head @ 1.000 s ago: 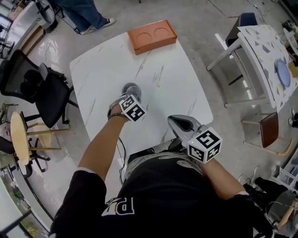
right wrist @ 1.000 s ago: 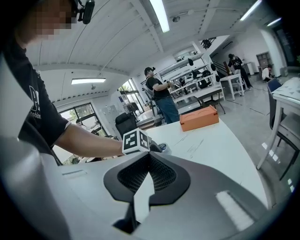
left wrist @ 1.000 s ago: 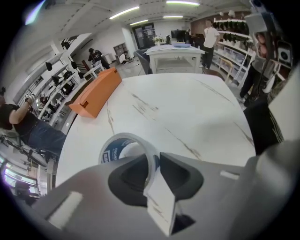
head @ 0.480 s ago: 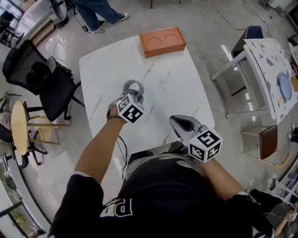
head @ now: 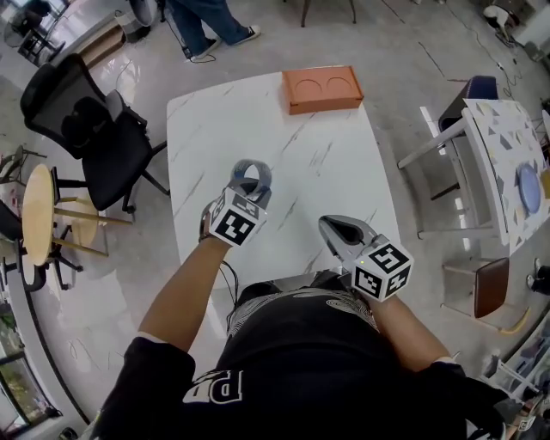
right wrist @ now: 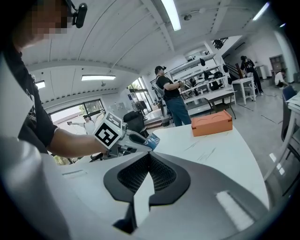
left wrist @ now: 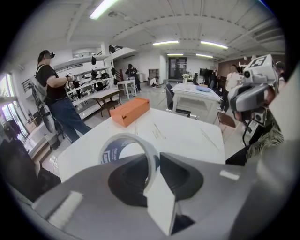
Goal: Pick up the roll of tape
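Left gripper view shows the left gripper (left wrist: 156, 168) with its jaws clamped on the wall of the roll of tape (left wrist: 143, 146). One jaw sits inside the ring and the other outside it. The roll is clear tape on a core with blue print, and it stands upright, rising past the jaw tips. Whether it rests on the tabletop or hangs just above it cannot be told.

Beyond the roll lies the white marble-look table (left wrist: 187, 133). At the table's far edge, straight ahead of the left gripper and well apart from it, sits an orange box (left wrist: 130, 110); the head view shows two round recesses in its top.

To the right of the left gripper and nearer the person's body, the right gripper (right wrist: 149, 157) has its jaws together with nothing between them. It is held over the table's near edge, apart from the tape. Its own view looks across the table, with the left gripper and the blue-printed roll ahead to its left and the orange box further off to its right.

Off the table, a black office chair (head: 86, 129) stands to the left of the left gripper, with a small round wooden table (head: 39, 215) beyond it. A person in jeans (head: 206, 21) stands on the floor past the far left corner of the table. Well to the right of the right gripper stands another table with a speckled top (head: 503, 120).
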Available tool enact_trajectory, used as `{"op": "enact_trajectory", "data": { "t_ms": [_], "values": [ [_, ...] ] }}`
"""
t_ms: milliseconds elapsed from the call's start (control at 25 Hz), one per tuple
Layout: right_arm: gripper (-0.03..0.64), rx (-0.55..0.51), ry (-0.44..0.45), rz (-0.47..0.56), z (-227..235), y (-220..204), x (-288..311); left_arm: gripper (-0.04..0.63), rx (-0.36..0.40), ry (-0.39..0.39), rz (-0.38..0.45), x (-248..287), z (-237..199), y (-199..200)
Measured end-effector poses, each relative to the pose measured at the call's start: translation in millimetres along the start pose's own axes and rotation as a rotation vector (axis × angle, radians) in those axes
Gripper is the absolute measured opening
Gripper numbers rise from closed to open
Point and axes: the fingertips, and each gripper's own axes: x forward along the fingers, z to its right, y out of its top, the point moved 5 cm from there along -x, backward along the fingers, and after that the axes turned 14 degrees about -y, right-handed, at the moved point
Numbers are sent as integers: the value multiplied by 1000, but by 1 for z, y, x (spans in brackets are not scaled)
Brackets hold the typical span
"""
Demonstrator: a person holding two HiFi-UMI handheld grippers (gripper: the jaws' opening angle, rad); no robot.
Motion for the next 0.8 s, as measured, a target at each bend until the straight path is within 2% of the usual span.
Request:
{"op": "enact_trajectory", "data": {
  "t_ms": [280,600,800],
  "values": [
    [-5,-29,18,13,-10,11,9,135,-86,2,111,-30,18,-7],
    [-5,-47,20,119,-19,32,12,133,-192,-4,243,-63,27,-17],
    [-5,-75,33,127,-24,33,16,133,-223,-2,302,-82,38,-20]
  ]
}}
